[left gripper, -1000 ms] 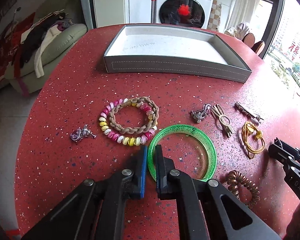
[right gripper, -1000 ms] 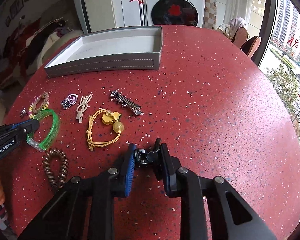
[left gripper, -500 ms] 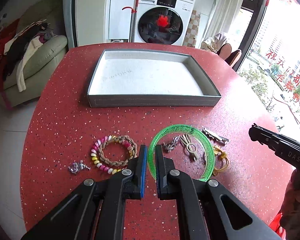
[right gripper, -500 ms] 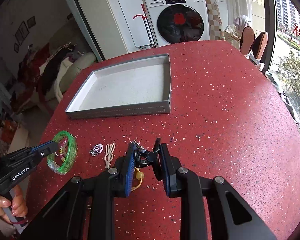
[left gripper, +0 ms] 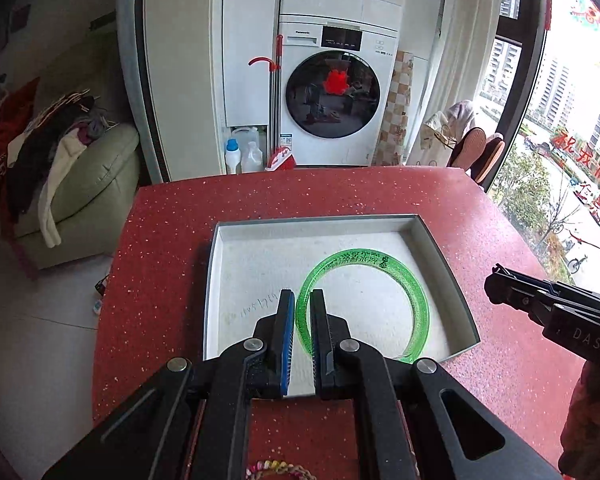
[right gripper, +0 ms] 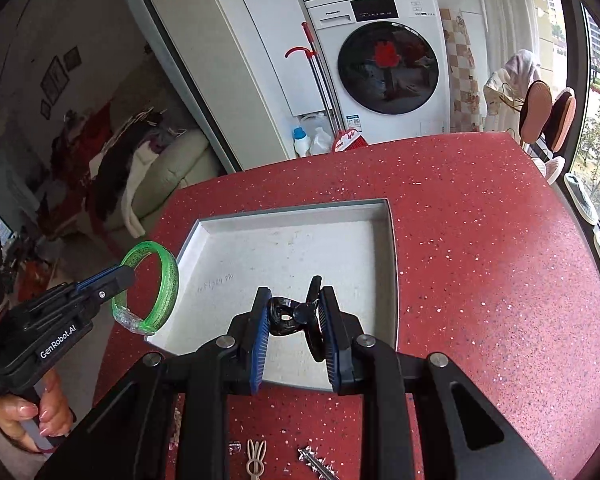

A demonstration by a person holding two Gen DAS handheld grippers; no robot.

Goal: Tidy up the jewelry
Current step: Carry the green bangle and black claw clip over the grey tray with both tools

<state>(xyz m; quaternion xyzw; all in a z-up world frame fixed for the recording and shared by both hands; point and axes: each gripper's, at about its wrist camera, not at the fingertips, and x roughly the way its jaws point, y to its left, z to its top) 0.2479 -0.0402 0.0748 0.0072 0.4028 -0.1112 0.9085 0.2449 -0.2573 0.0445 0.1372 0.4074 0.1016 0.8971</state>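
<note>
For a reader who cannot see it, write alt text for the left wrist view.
The left gripper pinches a green bangle above an empty grey tray on a red speckled table. The right gripper enters from the right.

Pretty lived-in room here. The red speckled bench sits in front of a white front-loading washing machine built into white cabinets, with a red-handled mop leaning beside it and a couple of detergent bottles on the floor. Off to the left there's a pale green sofa piled with clothes. Big dark-framed window on the right, daylight pouring in, apartment blocks outside. Light tiled floor, small framed pictures on the left wall.
</note>
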